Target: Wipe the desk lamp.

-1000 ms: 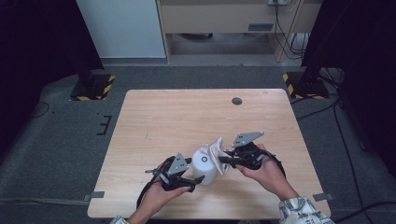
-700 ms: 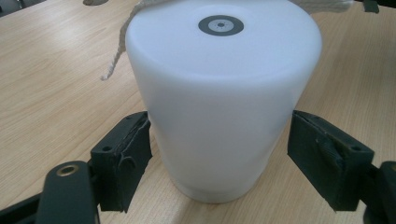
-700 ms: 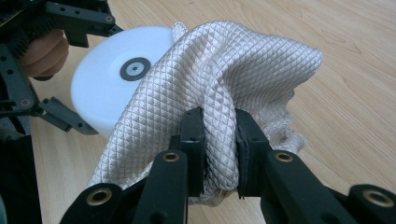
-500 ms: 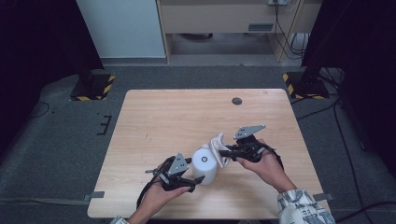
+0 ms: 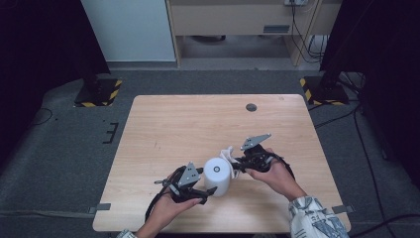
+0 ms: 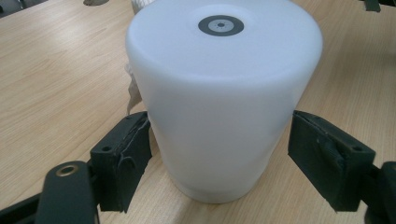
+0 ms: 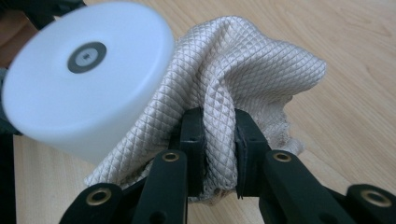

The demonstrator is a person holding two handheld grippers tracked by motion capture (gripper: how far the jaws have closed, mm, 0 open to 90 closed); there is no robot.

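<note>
Wiping step: right gripper (image 7: pixel 212 140) fingers clamp the cream quilted cloth (image 7: pixel 243 70) against the white plastic cylinder (image 6: pixel 224 98); left gripper (image 6: pixel 219 161) fingers apart, bracing at 6 o'clock. Next, rub.

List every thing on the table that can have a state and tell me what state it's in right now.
White container: upright on the table, between the left fingers.
Cloth: bunched, pressed against the container's side.
Left gripper: open, fingers around the container's base, right one apart from it.
Right gripper: shut on the cloth.
Table: bears both things.
</note>
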